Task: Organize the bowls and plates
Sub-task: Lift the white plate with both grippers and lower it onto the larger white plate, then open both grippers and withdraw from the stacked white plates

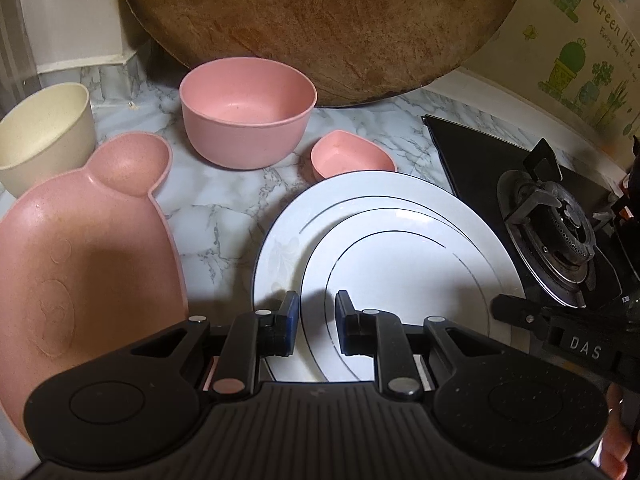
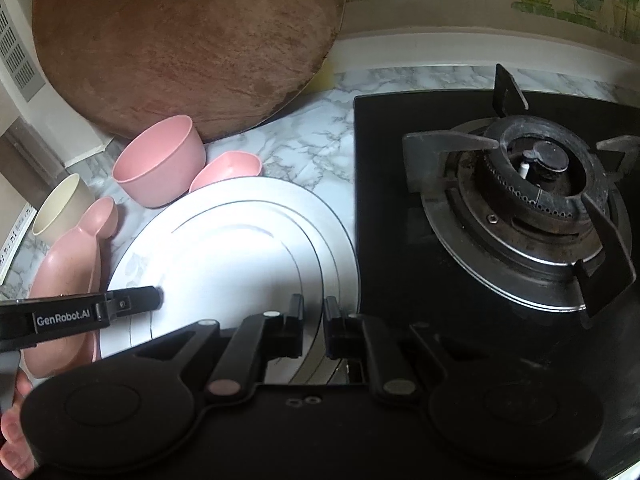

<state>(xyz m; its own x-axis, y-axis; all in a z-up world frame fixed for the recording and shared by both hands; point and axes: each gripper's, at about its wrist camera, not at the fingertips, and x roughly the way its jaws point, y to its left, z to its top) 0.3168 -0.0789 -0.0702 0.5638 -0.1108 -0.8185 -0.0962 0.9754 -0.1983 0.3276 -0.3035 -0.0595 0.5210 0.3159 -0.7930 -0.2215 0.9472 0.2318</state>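
Plates first: a big white plate (image 1: 276, 240) is sitting on the marble surface (image 1: 212, 208) right beside the black stove (image 1: 472, 152), and a smaller white plate (image 1: 400, 276) is lying on top of it, shifted toward the stove side.

Left claw (image 1: 313, 312) is hovering over the near left part of that stack. Its jaws are standing a little apart, I can see white plate through the gap, and nothing is sitting between the pads. From the right camera one of its fingers is poking in over the left rim of the big plate.

Right claw (image 2: 313, 318) is pointing down at the stack's stove-side edge with its jaws pretty much closed. A thin dark arc on the plates is running straight into that slit, but I can't tell if it's actually pinching a rim.

Rest of the dishes are sitting further back and to the left: a pink bowl (image 1: 244, 116) showing its bare inside, a small pink dish (image 1: 348, 154) just touching the big plate's far edge, a cream cup (image 1: 44, 132), and a pink bear-shaped tray (image 1: 80, 256) lying just beside the plates. A round wooden board (image 1: 320, 20) is leaning against the wall behind the bowl.
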